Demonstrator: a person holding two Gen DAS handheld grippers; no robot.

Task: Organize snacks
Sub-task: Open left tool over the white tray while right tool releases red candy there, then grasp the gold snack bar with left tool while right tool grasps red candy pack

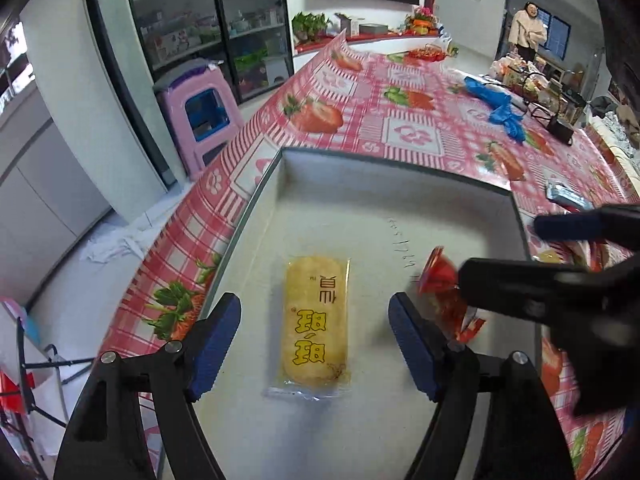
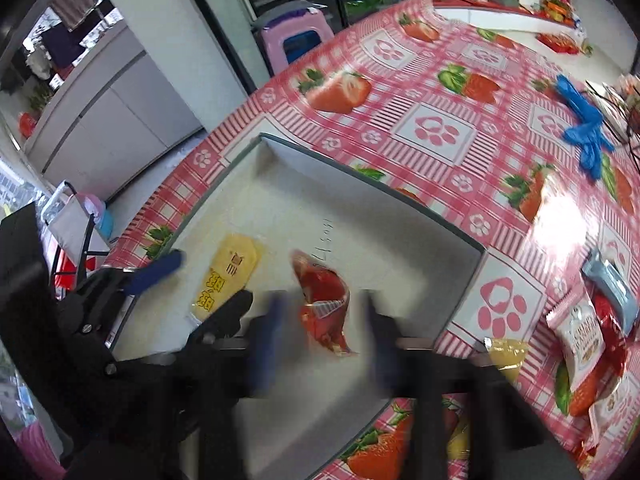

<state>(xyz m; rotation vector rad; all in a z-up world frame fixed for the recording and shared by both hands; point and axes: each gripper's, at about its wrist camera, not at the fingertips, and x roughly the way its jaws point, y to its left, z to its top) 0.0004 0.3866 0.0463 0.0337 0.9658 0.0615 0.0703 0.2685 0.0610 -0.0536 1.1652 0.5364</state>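
box (image 1: pixel 400 184): on the surface (image 1: pixel 400 120)
yellow pack (image 1: pixel 316 320): flat in box
red pack (image 2: pixel 324 304): in box, beside yellow pack
left tongs (image 1: pixel 316 346): apart, astride yellow pack
right tongs (image 2: pixel 324 334): apart, over red pack

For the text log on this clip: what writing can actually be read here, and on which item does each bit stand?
Yellow snack packet: large yellow characters, seemingly "珀珀"; the smaller print above them is unclear.
White tray floor: faint handwritten digits, illegible.
Pink-and-white snack bag: print too blurred to read.
Red snack packet: nothing legible.
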